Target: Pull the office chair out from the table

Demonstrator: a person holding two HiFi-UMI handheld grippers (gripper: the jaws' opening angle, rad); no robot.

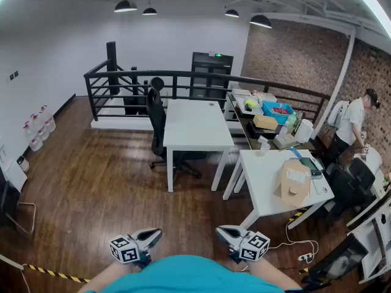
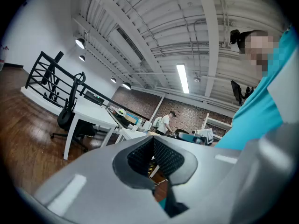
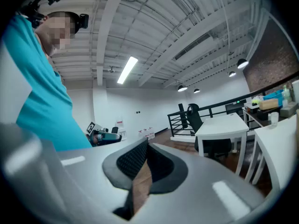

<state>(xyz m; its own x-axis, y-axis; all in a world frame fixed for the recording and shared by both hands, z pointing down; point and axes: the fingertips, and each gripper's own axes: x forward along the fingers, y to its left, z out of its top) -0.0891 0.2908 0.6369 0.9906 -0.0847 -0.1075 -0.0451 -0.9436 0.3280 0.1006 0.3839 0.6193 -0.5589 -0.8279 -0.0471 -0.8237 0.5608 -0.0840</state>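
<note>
The black office chair (image 1: 157, 119) stands tucked against the left side of a long white table (image 1: 195, 127), far across the wooden floor. Both grippers are held low and close to the person's body, well short of the chair. My left gripper (image 1: 155, 232) is shut with nothing in it, and my right gripper (image 1: 222, 230) is shut and empty too. From the left gripper view the chair (image 2: 69, 112) and table (image 2: 93, 112) sit at the left, past the closed jaws (image 2: 153, 141). Beyond the right gripper (image 3: 145, 145), the chair (image 3: 195, 119) and table (image 3: 223, 125) are at the right.
A second white table (image 1: 269, 179) with a cardboard box (image 1: 293, 182) stands nearer on the right. Behind it is a cluttered desk (image 1: 269, 118), and a person (image 1: 351, 124) stands by it. A black railing (image 1: 122, 81) closes the back. Striped tape (image 1: 52, 274) lies on the floor.
</note>
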